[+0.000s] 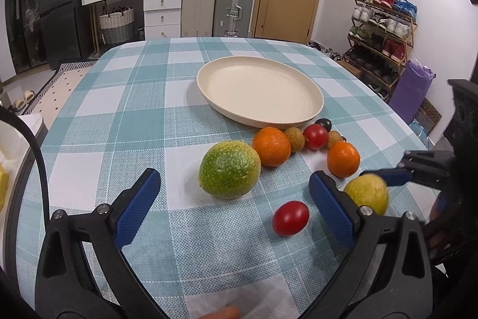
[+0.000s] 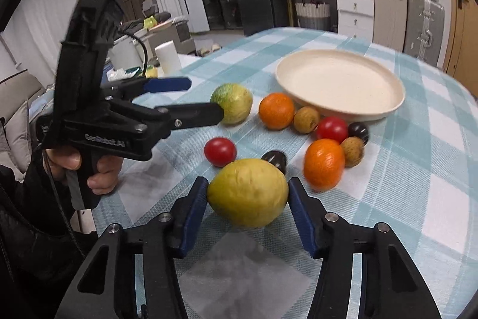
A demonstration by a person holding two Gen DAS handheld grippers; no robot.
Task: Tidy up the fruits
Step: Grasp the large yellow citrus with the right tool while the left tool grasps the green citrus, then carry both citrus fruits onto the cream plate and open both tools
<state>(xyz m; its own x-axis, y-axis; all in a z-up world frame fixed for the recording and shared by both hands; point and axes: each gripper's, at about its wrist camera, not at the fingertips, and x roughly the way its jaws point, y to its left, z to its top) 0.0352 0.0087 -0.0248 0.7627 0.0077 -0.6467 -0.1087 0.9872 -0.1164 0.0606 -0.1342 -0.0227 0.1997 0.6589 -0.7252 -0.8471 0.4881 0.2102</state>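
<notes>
Two blue pads of the right gripper point(image 2: 248, 193) clamp the yellow fruit point(image 2: 248, 192) across its long axis; left gripper point(image 1: 234, 193) gapes, green fruit point(image 1: 229, 168) dead ahead.

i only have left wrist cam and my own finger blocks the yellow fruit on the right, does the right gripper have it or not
Observer: Yes. In the right wrist view the right gripper has both pads against the sides of the yellow fruit.
Operator: ok anything hiding behind it that i cant see
Observer: A small dark fruit sits just behind the yellow fruit, near the closer orange. Your view shows only the other dark one by the plate.
</notes>
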